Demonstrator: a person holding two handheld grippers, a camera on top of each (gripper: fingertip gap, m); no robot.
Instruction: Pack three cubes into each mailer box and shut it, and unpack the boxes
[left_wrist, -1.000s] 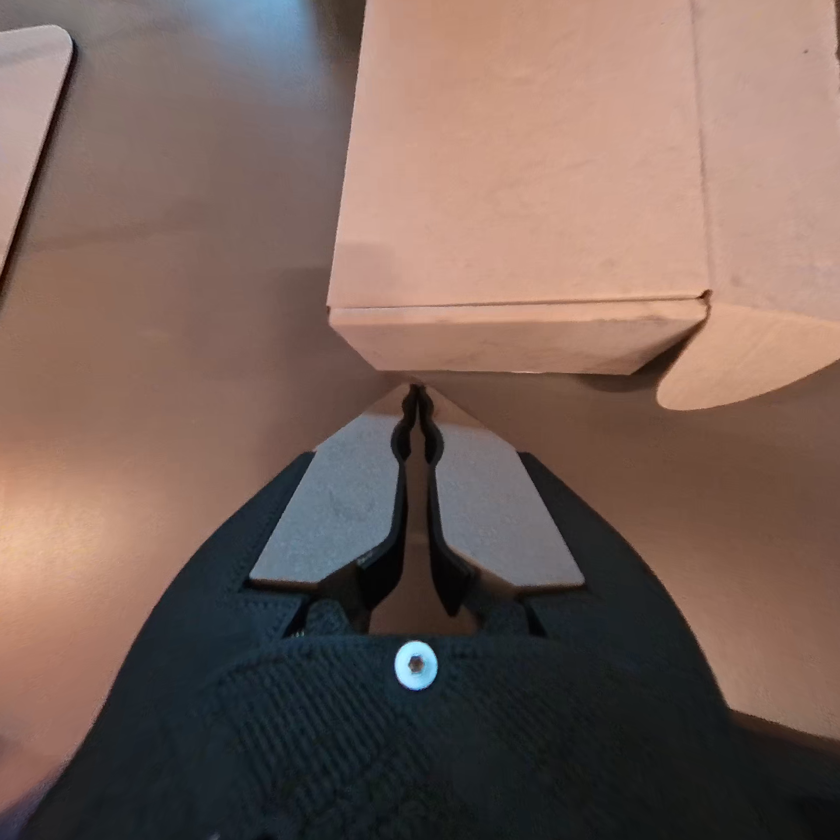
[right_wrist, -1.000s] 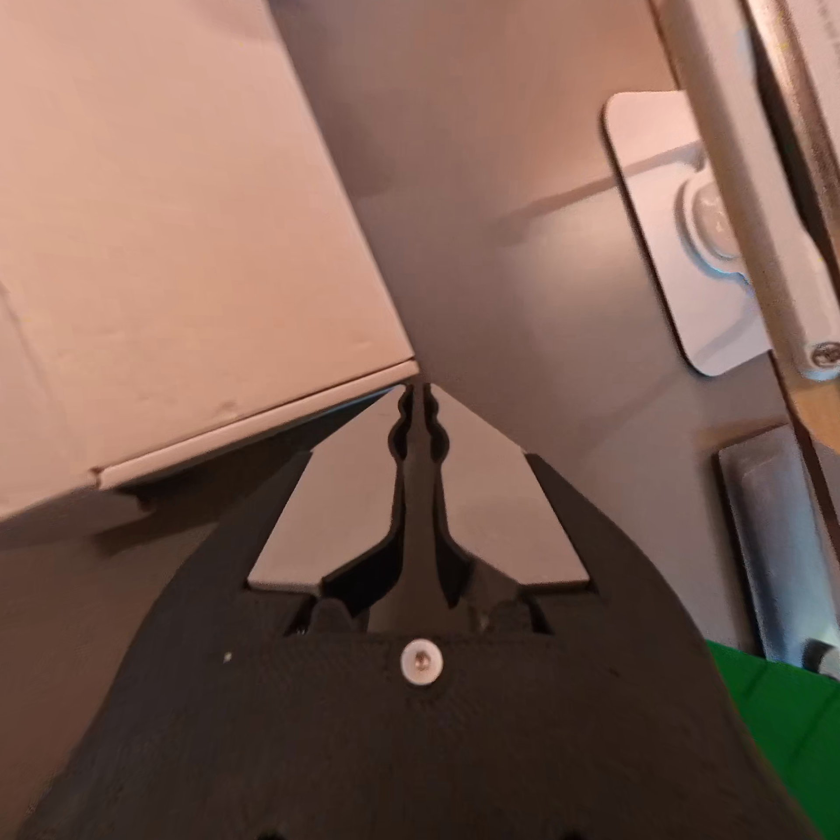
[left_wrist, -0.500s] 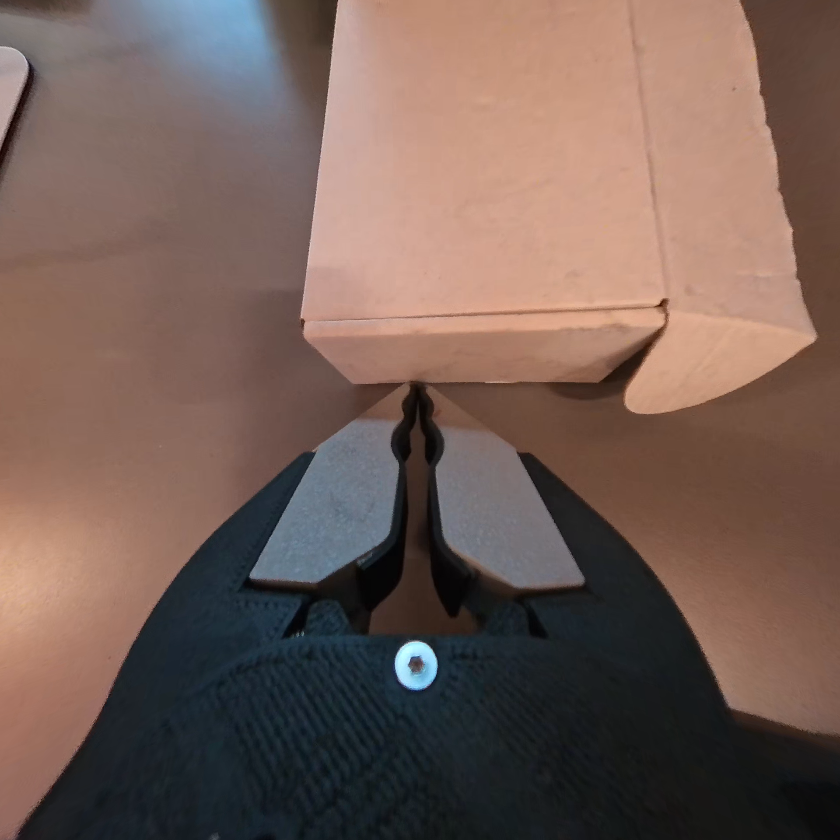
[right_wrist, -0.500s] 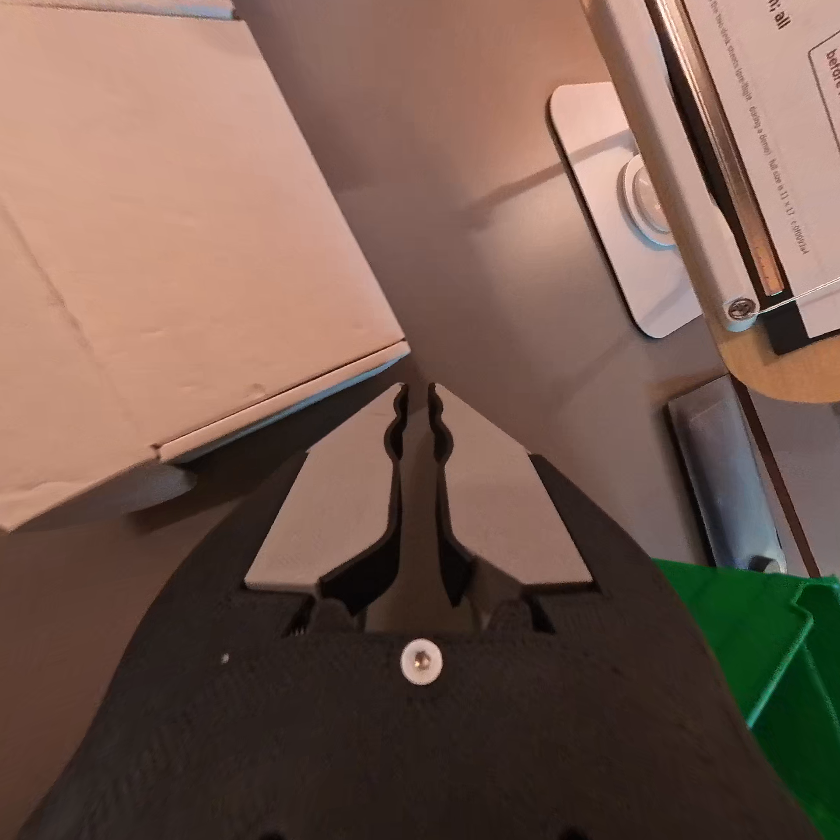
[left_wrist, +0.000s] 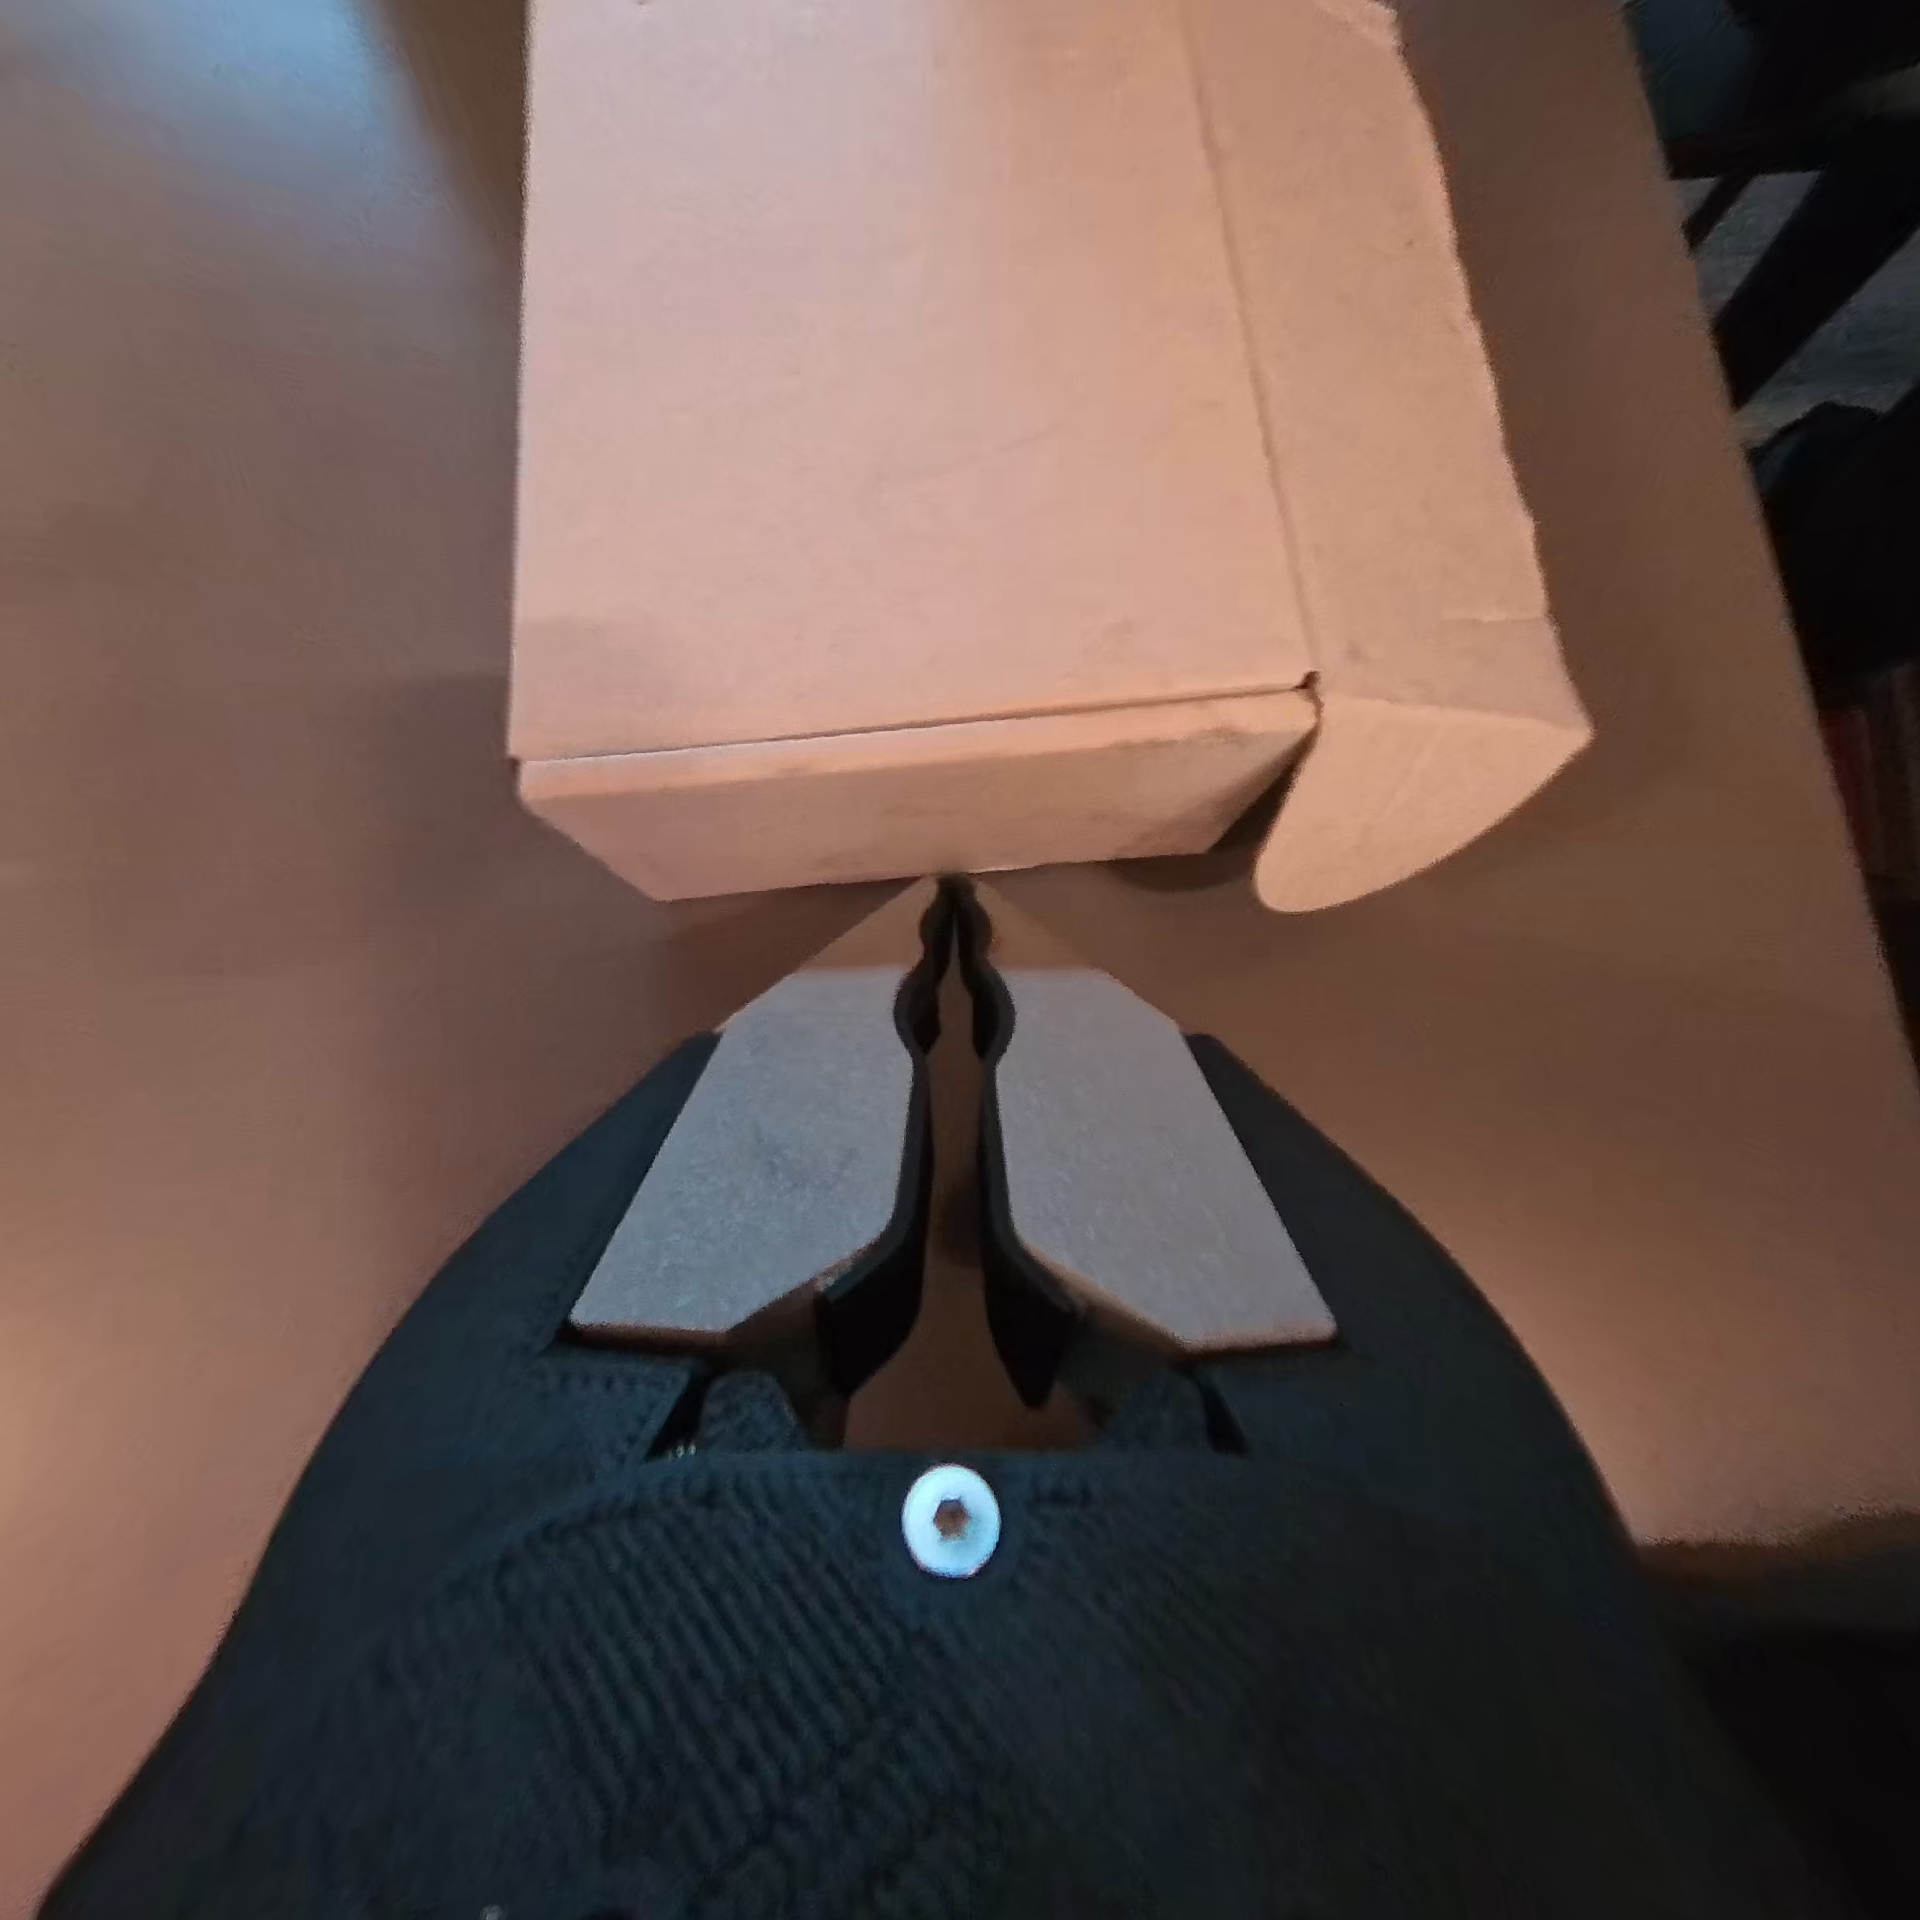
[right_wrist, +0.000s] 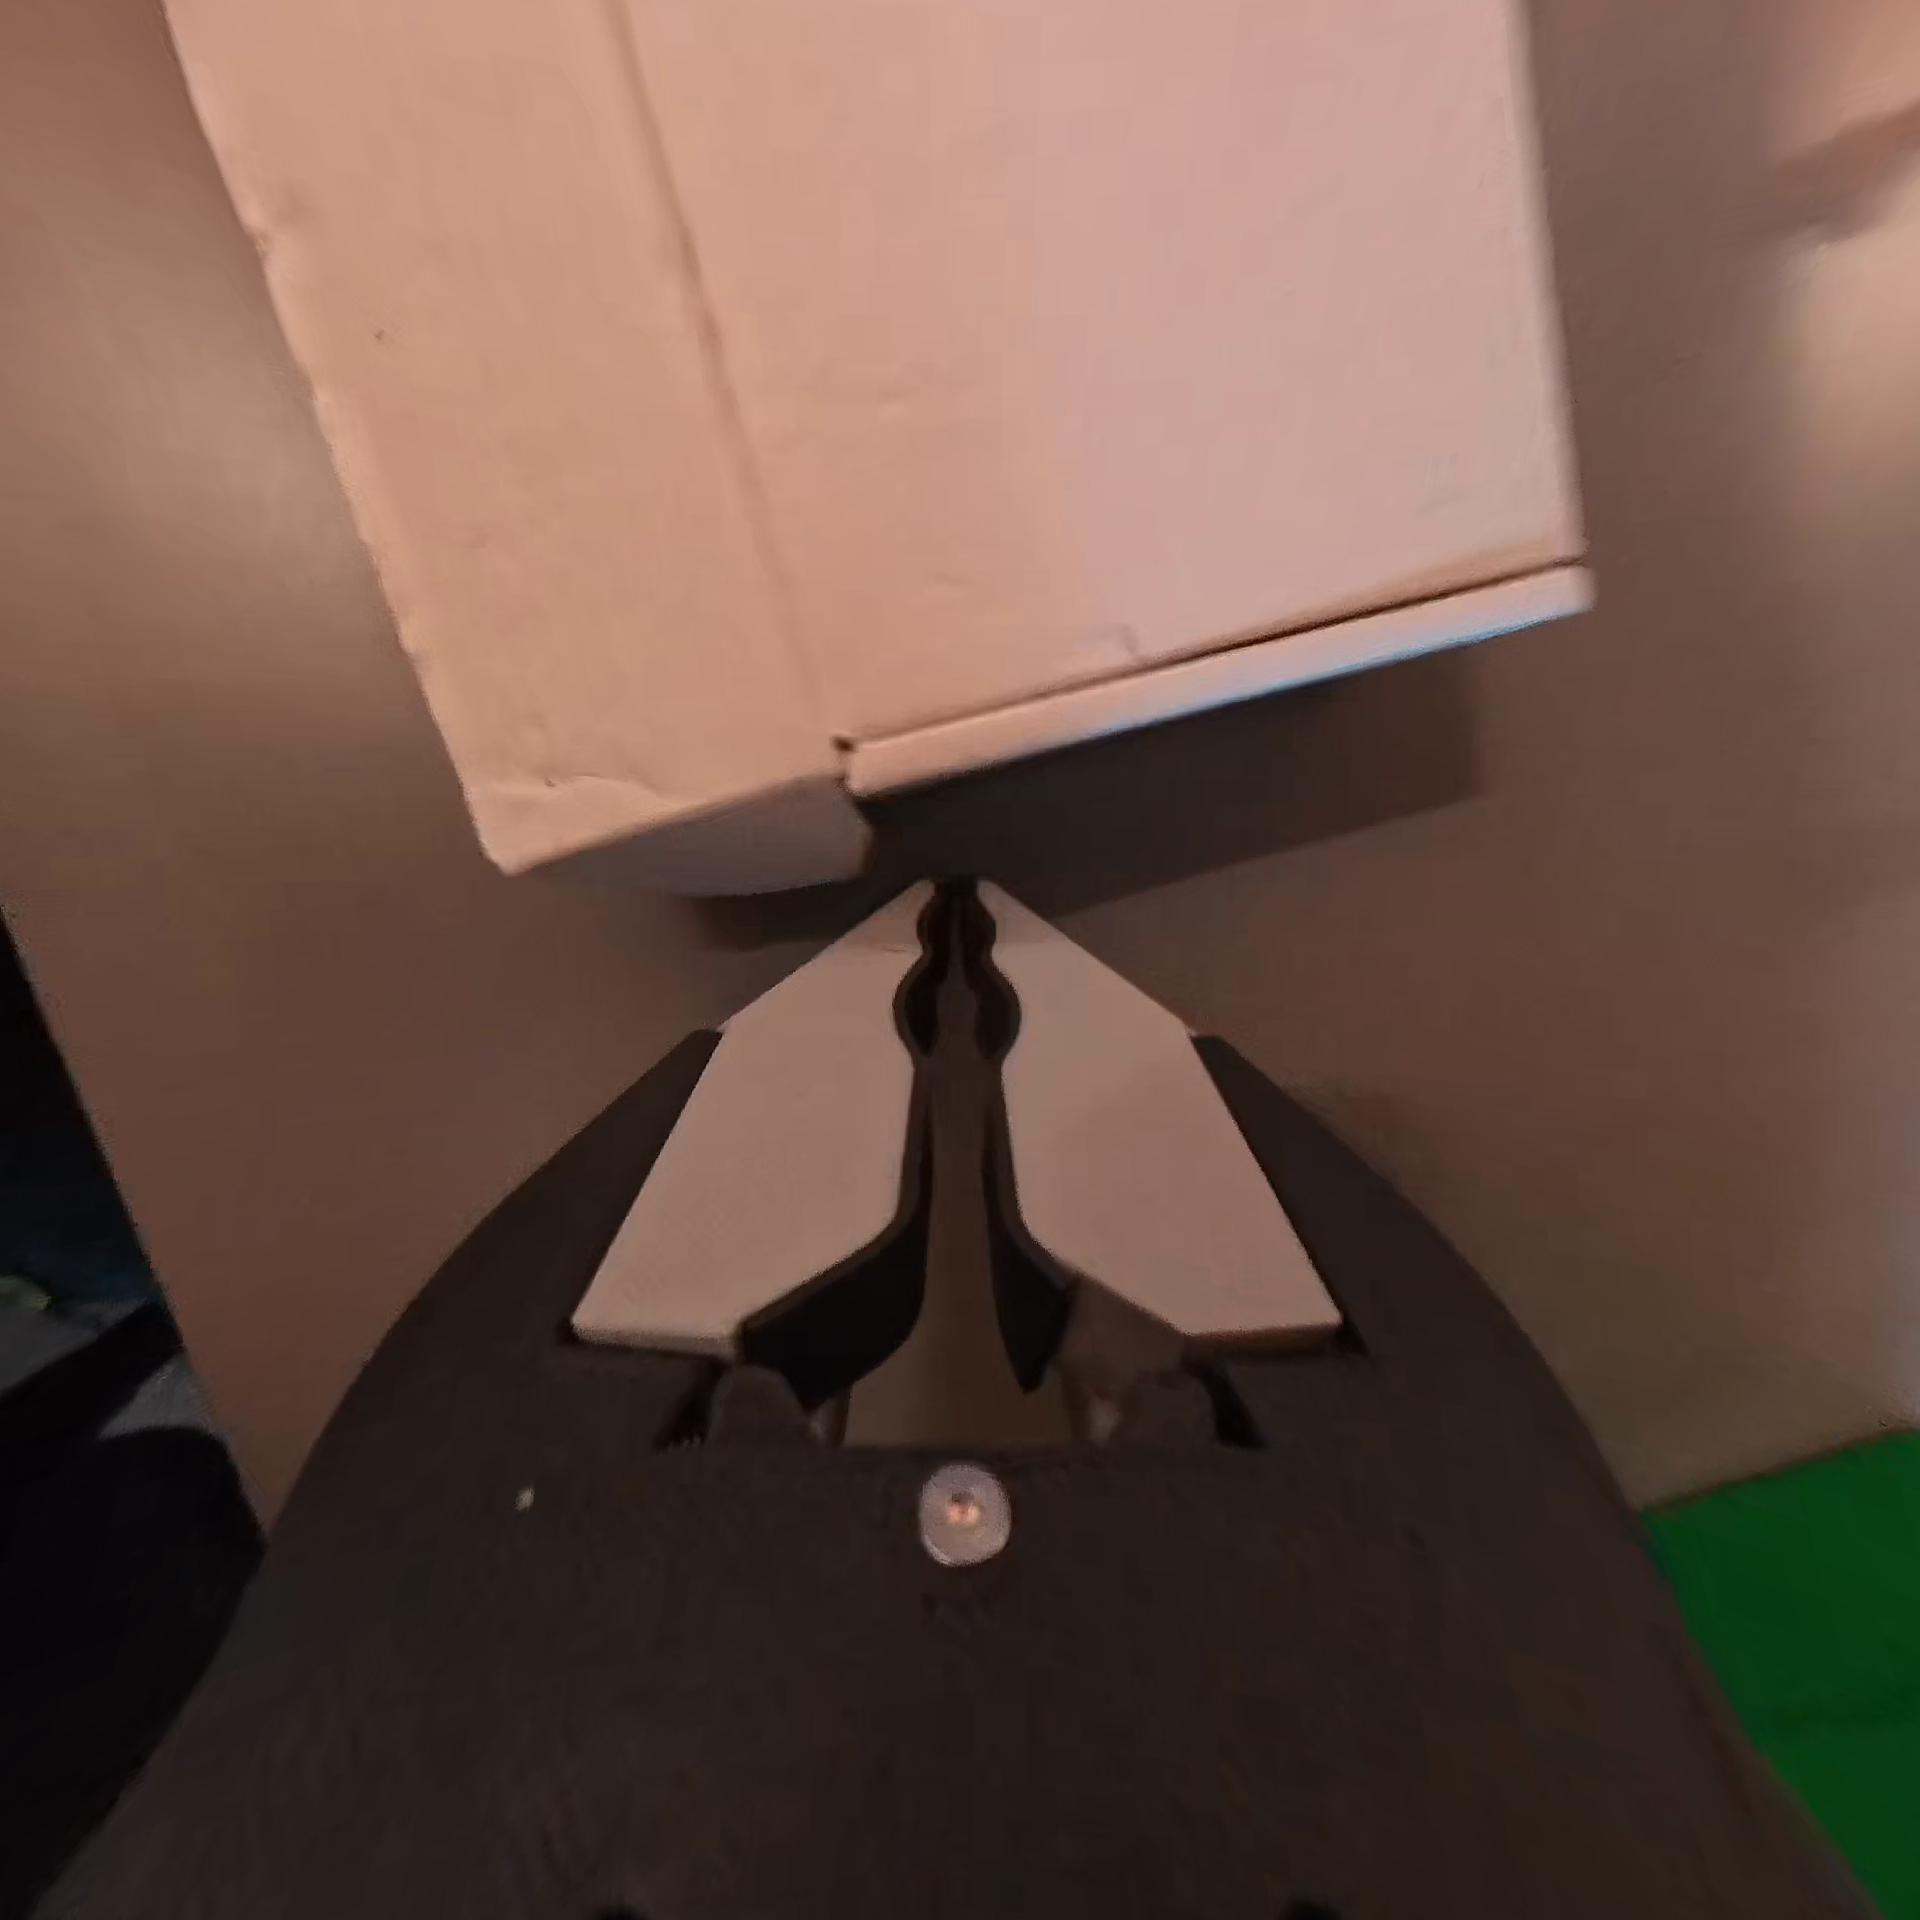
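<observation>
A brown cardboard mailer box (left_wrist: 894, 416) lies shut on the table, its front flap (left_wrist: 1413, 790) sticking out at the right. My left gripper (left_wrist: 954, 894) is shut and empty, its tips at the bottom edge of the box's near end wall. The right wrist view shows a pale cardboard mailer box (right_wrist: 1039, 364), lid down, with a flap (right_wrist: 665, 831) hanging at its near left corner. My right gripper (right_wrist: 956, 894) is shut and empty, its tips just below that box's near edge. No cubes are in view.
The brown table top (left_wrist: 229, 831) runs left and right of the box. The table's right edge and a dark floor area (left_wrist: 1829, 260) show at the far right of the left wrist view. A green bin (right_wrist: 1787, 1621) sits at the lower right of the right wrist view.
The right gripper swung left from the box's right corner to face its near end; the stand and plate at the right left view. Its jaws closed again. The left gripper shifted slightly right along the brown box.
</observation>
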